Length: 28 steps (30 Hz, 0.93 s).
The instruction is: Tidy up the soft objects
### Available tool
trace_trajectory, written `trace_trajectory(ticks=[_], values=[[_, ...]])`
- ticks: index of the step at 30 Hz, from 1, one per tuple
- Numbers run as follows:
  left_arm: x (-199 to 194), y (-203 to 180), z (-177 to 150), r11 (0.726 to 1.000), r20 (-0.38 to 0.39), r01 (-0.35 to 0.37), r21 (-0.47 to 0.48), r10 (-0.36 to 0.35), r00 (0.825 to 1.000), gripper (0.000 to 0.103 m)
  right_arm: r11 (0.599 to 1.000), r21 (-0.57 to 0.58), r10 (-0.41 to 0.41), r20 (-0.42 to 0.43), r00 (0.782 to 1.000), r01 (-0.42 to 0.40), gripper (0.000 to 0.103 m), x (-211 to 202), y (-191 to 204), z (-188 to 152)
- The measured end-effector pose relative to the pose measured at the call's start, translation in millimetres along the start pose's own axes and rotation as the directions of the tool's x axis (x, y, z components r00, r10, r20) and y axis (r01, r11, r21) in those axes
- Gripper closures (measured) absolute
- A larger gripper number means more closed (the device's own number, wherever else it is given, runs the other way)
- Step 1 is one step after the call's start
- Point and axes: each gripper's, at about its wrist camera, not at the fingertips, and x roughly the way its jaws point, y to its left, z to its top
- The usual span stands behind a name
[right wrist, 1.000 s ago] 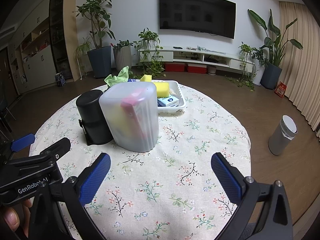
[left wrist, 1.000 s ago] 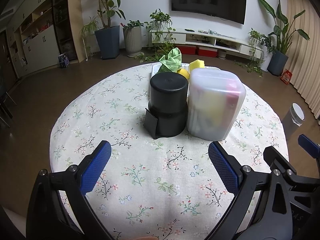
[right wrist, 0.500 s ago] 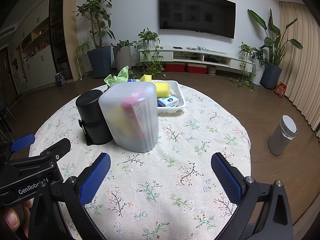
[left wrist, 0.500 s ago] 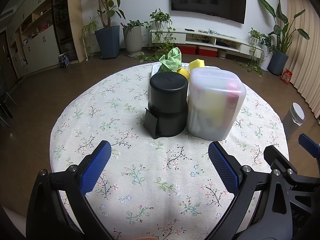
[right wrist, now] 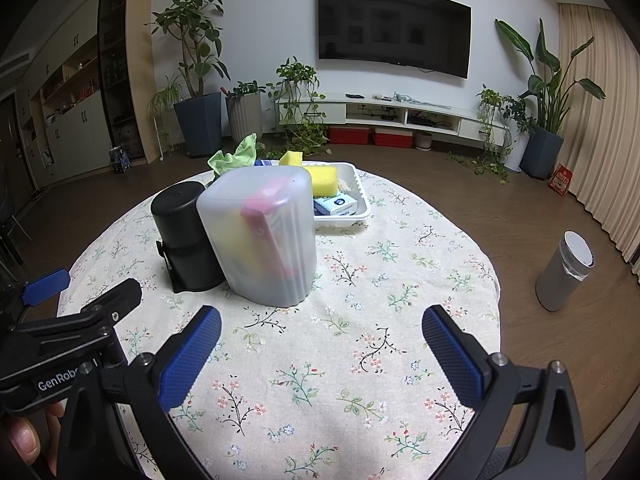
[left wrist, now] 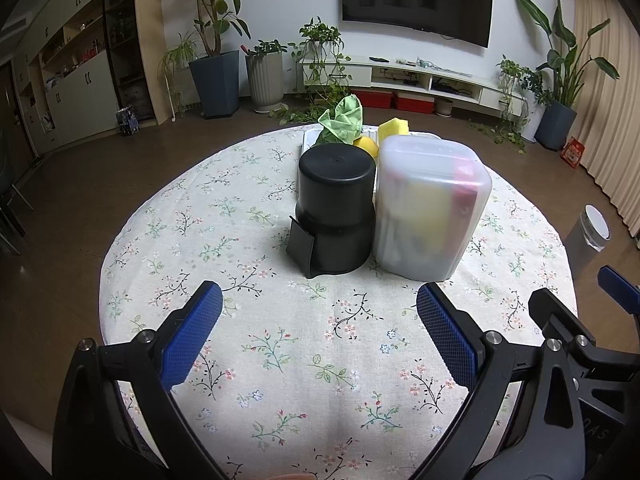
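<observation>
A frosted plastic container (left wrist: 430, 208) stands mid-table beside a black cylindrical container (left wrist: 336, 210); yellow and pink things show through the frosted one (right wrist: 260, 236). Behind them a white tray (right wrist: 360, 196) holds a yellow sponge (right wrist: 324, 180), a green cloth (right wrist: 234, 156) and a blue-white packet (right wrist: 335, 203). My left gripper (left wrist: 318, 328) is open and empty, near the table's front, short of the containers. My right gripper (right wrist: 320, 344) is open and empty, to the right of the left one.
The round table has a floral cloth (left wrist: 280, 360). A grey bin (right wrist: 564, 276) stands on the floor to the right. Potted plants and a TV stand line the far wall.
</observation>
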Motion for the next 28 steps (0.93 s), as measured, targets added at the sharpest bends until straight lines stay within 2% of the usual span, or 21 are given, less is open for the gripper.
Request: trace_trajectory(ticks=[28], values=[[-3.2,-7.9,-3.5,1.000,0.021,-0.025,-0.012,0.025,0.999,0.004,1.000,0.002,0.001,-0.005,1.000,-0.001,0.000,0.9,0.9,-1.0]])
